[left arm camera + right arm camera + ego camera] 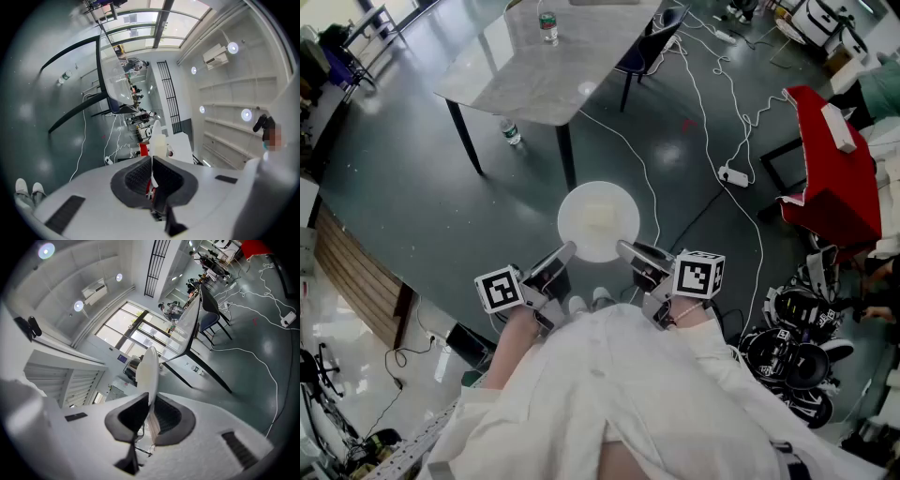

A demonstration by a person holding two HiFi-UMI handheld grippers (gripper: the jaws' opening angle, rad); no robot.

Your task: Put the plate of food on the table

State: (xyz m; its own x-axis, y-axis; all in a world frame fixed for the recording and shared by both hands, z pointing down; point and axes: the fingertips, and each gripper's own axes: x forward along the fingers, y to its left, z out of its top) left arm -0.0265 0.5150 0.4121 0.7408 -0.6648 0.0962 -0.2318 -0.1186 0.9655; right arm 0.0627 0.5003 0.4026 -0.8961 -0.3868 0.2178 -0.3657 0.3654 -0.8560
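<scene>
A round white plate (598,220) with pale food on it hangs level above the dark floor, carried between both grippers. My left gripper (564,253) is shut on its near left rim, and my right gripper (625,249) is shut on its near right rim. In the left gripper view the plate (157,145) shows edge-on, clamped between the dark pads of the left gripper (151,176). The right gripper view shows the plate (148,369) edge-on too, pinched in the right gripper (150,405). The marble-topped table (534,80) stands ahead of the plate, at the upper left.
A water bottle (547,26) stands on the table and another bottle (511,132) lies on the floor under it. A dark chair (649,49) sits at the table's right side. White cables (712,112) cross the floor. A red-covered stand (830,169) is at right.
</scene>
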